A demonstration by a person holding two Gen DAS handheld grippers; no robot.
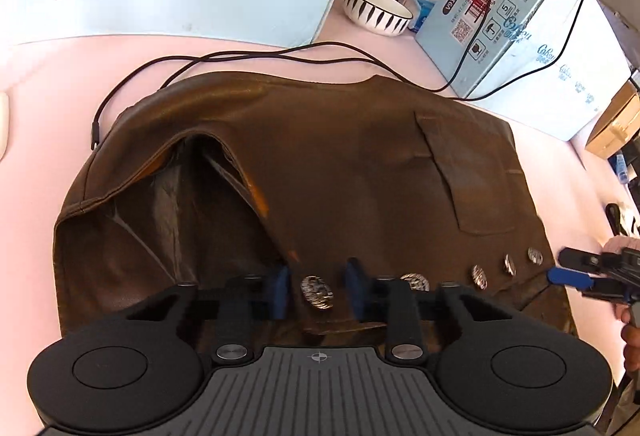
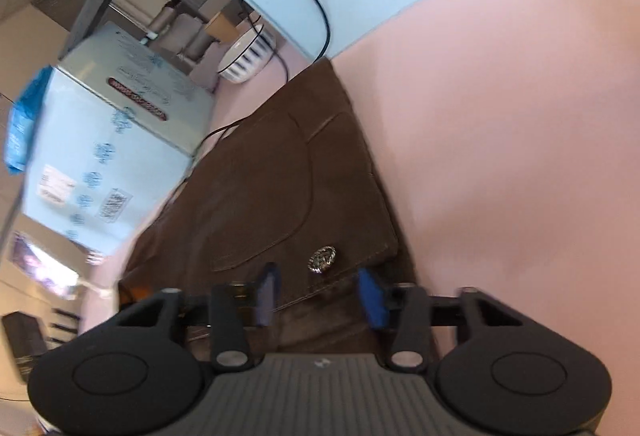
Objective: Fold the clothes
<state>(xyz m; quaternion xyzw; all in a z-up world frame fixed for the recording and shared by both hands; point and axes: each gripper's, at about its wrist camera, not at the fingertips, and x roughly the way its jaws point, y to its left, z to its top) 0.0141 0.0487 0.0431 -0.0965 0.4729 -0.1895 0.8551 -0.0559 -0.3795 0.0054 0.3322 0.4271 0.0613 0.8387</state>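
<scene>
Left gripper (image 1: 318, 292) tilts down over vest (image 1: 320, 164)

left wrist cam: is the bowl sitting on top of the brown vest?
No, the bowl stands on the pink table behind the brown vest, apart from it, beside a blue carton.

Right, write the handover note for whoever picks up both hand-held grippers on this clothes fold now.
Left hand-held gripper: jaws apart at the near buttoned edge of the dark brown leather-look garment, a round silver button between the pads, not gripping.
Right hand-held gripper: jaws apart over the same edge, at the far end of the button row, not gripping.
The garment lies spread on the pink table, pocket up.
Done: laid out. Left: grip the edge, make every fold.
</scene>
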